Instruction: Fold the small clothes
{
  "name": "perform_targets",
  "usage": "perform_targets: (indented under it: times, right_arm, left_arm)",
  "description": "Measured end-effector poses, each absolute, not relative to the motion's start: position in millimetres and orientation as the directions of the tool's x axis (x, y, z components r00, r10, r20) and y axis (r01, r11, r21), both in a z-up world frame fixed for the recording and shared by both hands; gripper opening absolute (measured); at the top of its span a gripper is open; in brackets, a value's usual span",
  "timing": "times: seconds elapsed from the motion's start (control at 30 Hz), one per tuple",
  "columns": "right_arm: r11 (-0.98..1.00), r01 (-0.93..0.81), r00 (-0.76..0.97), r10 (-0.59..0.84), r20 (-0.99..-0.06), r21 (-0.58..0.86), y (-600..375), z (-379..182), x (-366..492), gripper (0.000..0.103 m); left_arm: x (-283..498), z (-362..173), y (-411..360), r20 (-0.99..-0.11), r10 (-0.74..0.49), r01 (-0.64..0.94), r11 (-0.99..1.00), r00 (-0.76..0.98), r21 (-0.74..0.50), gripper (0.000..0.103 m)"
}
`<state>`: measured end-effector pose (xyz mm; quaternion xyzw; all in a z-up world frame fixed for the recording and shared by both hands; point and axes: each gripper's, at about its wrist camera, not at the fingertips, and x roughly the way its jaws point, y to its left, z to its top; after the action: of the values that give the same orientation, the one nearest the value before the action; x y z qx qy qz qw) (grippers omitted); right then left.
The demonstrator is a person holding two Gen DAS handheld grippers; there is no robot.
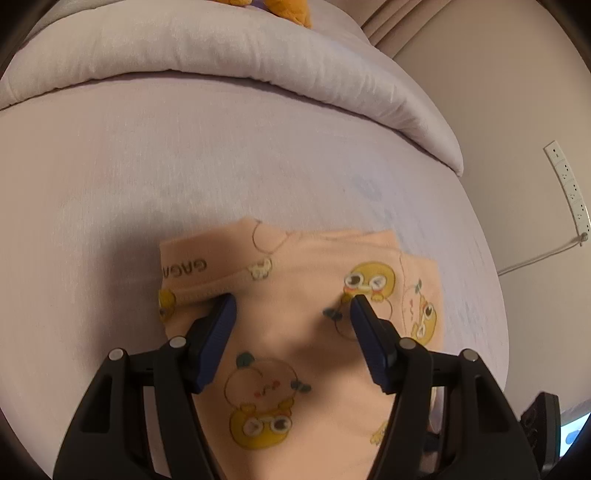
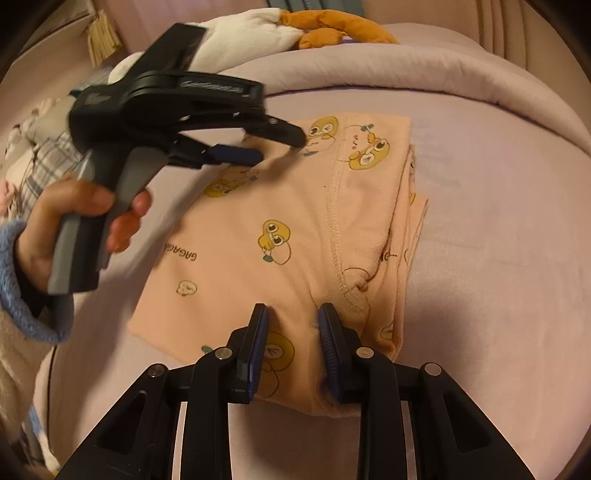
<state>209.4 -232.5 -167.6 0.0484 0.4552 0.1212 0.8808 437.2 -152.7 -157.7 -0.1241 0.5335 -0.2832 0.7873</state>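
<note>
Left wrist view: peach garment (image 1: 303, 295) with yellow cartoon prints lies partly folded on the lilac bed sheet (image 1: 110, 184), waistband strip with lettering at its left end. Left claw (image 1: 291, 317) hangs over the middle, jaws wide, nothing pinched; cloth sits below and between the blue pads (image 1: 218, 325), whether the tips touch it, can't tell. Rolled duvet (image 1: 258, 55) lies across the back, power strip (image 1: 569, 188) on the wall at right.

Right wrist view, left to right: hand (image 2: 74, 218) in a blue cuff holds the left claw (image 2: 280, 146) above the garment's (image 2: 266, 229) far left part. Right claw (image 2: 293, 332) sits at the near edge, jaws narrow, cloth bunched between the pads and looks pinched, so I read it as holding the near fold. Stacked layers show at the right edge of the garment; stuffed toy (image 2: 332, 29) sits beyond the duvet.

Risks, my judgement:
- left claw shuts on the top layer only, and the fold opens when lifted
- left claw catches the bed sheet along with the cloth, because it points steeply down
- right claw pulls before the left one has a hold, dragging the whole stack and skewing the right-side layers
- narrow pinch near the seam slips, thin knit, and the near fold drops
</note>
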Motion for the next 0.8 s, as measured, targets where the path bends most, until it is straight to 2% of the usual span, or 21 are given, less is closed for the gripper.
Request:
perform_targets:
  times: [0.1,0.3,0.47,0.57,0.67,0.8]
  right_arm:
    - [0.936,-0.187,0.579,0.351,-0.736,0.299,-239,-146,207,0.029]
    - [0.960,-0.098,0.696,0.254,-0.672,0.261,-262,-117,236,0.029]
    - [0.966,-0.070,0.672,0.230,-0.704,0.249,-262,-130,294,0.029]
    - [0.976,-0.021,0.620,0.183,-0.763,0.217,-264,-147,313,0.029]
    - [0.980,0.035,0.594,0.139,-0.793,0.197,-274,-159,324,0.029]
    - [0.967,0.082,0.596,0.145,-0.790,0.239,-281,-159,327,0.028]
  left_arm:
    - [435,-150,-142,-0.735,-0.613,0.310,0.787,0.291,-0.534,0.064]
    - [376,-124,-128,-0.715,-0.610,0.465,0.771,0.342,-0.435,0.064]
    - [324,-126,-133,-0.741,-0.578,0.575,0.752,0.341,-0.322,0.063]
    - [302,-143,-142,-0.786,-0.538,0.624,0.736,0.305,-0.261,0.051]
    - [288,-154,-148,-0.800,-0.491,0.657,0.735,0.346,-0.167,0.052]
    - [286,-158,-148,-0.804,-0.474,0.663,0.736,0.359,-0.137,0.052]
